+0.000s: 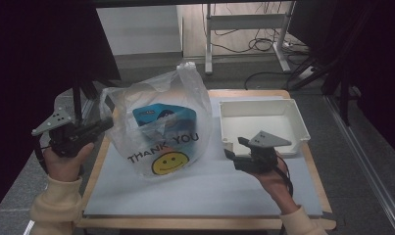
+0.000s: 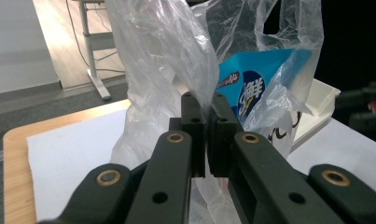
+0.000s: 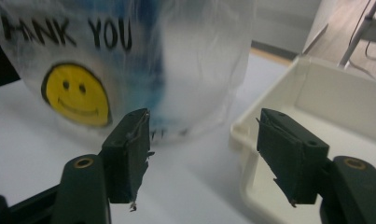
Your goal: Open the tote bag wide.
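The right gripper (image 1: 234, 148) hangs with its jaws apart and nothing between them, over a bare strip of the white table sheet (image 1: 205, 188). Just ahead to one side the plastic bag (image 1: 158, 132) stands tall and blocks the way; on the other side the white tray (image 1: 295, 117) rim sits close. The gap between the two is narrow but free. Behind the gripper, toward the person, the sheet lies open. The left gripper (image 1: 104, 123), clamped on the bag's edge, has free room outward, off the table's side.

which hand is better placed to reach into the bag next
Probably the right. The right tool is open and holds nothing, between the plastic bag and the white tray. The left tool is shut on the bag's plastic, propping it up with the blue packet inside.
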Tool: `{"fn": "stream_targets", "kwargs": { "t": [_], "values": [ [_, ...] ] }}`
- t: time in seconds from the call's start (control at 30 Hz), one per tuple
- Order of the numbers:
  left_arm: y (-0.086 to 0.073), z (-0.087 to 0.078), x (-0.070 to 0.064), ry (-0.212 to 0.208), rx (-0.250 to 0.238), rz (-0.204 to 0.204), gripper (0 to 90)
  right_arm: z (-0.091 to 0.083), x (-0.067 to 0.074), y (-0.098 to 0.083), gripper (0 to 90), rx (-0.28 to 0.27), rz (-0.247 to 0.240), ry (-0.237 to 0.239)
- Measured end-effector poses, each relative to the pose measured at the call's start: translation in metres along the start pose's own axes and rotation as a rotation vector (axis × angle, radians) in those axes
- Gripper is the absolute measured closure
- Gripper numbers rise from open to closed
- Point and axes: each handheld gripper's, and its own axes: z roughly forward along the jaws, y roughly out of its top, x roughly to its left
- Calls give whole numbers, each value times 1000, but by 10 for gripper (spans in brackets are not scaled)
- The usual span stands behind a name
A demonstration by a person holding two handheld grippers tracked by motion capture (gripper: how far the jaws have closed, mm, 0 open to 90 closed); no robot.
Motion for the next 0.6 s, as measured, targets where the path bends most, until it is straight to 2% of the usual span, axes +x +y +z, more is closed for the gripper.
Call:
{"fn": "stream_targets", "kwargs": {
  "t": [0.23, 0.37, 0.6],
  "values": [
    [-2, 2, 0, -3, 3, -6, 880, 13, -3, 43, 364, -55, 6, 41],
    [-1, 1, 0, -5, -2, -7, 881, 17, -4, 54, 362, -59, 1, 30],
    [-1, 1, 0, -12, -9, -11, 881, 22, -2, 70, 350, -79, 4, 50]
  ]
}}
